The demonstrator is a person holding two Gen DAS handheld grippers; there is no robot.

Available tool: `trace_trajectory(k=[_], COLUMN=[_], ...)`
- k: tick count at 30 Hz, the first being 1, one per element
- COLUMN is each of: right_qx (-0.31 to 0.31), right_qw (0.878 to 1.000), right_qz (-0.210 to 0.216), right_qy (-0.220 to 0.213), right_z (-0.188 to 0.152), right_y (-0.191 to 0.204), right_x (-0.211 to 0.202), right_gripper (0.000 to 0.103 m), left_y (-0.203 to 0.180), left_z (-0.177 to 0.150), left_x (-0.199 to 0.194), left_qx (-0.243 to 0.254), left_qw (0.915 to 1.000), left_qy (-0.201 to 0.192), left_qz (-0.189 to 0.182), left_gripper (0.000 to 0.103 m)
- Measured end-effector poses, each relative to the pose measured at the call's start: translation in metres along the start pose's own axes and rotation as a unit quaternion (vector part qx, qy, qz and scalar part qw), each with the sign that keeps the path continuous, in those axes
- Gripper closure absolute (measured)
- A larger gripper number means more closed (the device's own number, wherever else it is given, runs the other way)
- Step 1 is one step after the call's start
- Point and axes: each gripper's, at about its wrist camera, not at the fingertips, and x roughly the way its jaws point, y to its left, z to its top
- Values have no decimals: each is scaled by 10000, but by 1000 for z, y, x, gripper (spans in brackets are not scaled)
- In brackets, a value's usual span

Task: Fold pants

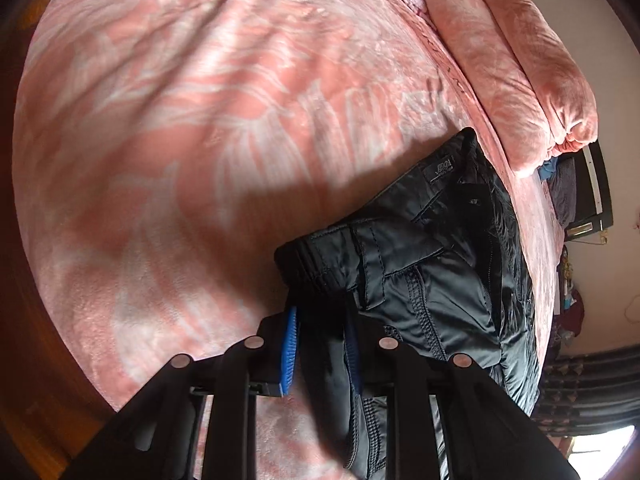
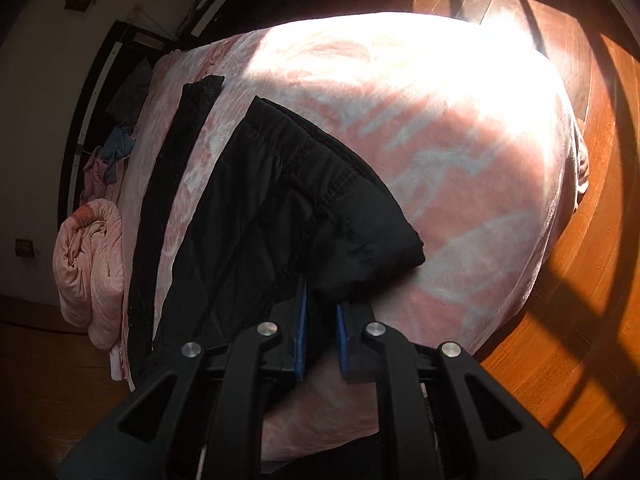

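Two claws on black pants (image 1: pixel 432 264), lying on pink blanket (image 1: pixel 180 120) over bed. Left claw (image 1: pixel 320 344) pinching waistband fabric betw. blue pads (image 1: pixel 290 344). Right claw (image 2: pixel 322 332) nearly pressed together on pants (image 2: pixel 280 208) edge. Rolled pink quilt (image 1: pixel 520 72) near bed's far edge.

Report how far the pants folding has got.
Done: the black pants lie on the pink blanket already doubled, waistband end stacked on the fabric below. In hand: the left hand-held gripper is shut on a fabric edge; the right hand-held gripper has dark cloth between its pads, and they look closed on it. Left: carry the gripped fabric over for another fold and flatten it.
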Motion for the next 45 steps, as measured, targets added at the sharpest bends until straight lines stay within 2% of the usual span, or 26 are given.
trace_trajectory(k=[1,3,4,6,7,8,9,10,11,12,13,14,16,18,19,21,24,26,28,33,35,39,43,45], right_qx=[-35,-89,-238,-464,-493,-554,-674,-806,-958,-1136,-1308,-1454,-1571,-1448,-1361,-1392,-1716,-1744,-1699,-1786,-1886,-2286,-2631,-2753], right_qw=[10000,10000,9997,9987,9982,9964,9935,9912,9897,9889,9884,9875,9859,9849,9854,9851,9830,9840,9848,9824,9799,9692,9614,9584], right_qz=[-8,18,-30,-205,-338,-554,-749,-764,-709,-619,-548,-514,-570,-860,-929,-950,-632,-282,9,48,153,369,70,-114], right_qy=[0,9,27,92,-62,-310,-528,-714,-796,-726,-548,-338,62,396,424,346,177,236,371,540,633,835,808,749], right_z=[-1,-2,-2,-1,0,1,3,4,4,4,2,2,1,2,4,8,24,39,58,104,122,172,239,269], right_y=[-2,0,5,13,17,22,28,36,43,53,61,69,75,70,69,81,115,136,154,196,216,260,299,313], right_x=[1,-3,-7,-18,-29,-41,-52,-60,-63,-58,-48,-32,-1,24,26,20,10,15,30,85,106,142,180,200], right_gripper=[92,91,86,60,46,44,44,44,44,42,39,39,39,40,42,36,28,24,24,24,23,18,16,15], left_y=[4,0,-5,-14,-17,-21,-26,-32,-39,-47,-57,-69,-94,-117,-130,-154,-184,-201,-212,-226,-229,-237,-243,-250], left_z=[0,1,1,3,5,7,11,15,20,27,35,45,63,82,91,111,142,160,173,188,188,184,176,169], left_x=[5,6,7,6,2,-5,-15,-25,-33,-38,-41,-41,-37,-28,-20,-3,31,59,88,149,163,174,177,178], left_qx=[-60,124,259,454,576,727,911,1106,1284,1433,1558,1678,1849,1915,1940,2011,2133,2266,2345,2729,2887,3253,3595,3774], left_qw=[9999,9999,9994,9982,9973,9964,9946,9918,9887,9863,9848,9835,9820,9810,9795,9770,9722,9669,9637,9513,9441,9272,9161,9123], left_qy=[78,82,113,280,362,294,129,-66,-209,-291,-323,-327,-273,-47,70,220,514,789,968,1332,1480,1709,1675,1532], left_qz=[-37,78,176,270,260,322,481,631,741,764,697,588,252,-313,-534,-672,-816,-872,-828,-534,-580,-721,-586,-425], left_gripper=[82,80,77,68,54,39,32,24,22,21,14,8,4,4,4,4,4,4,4,5,19,21,23,37])
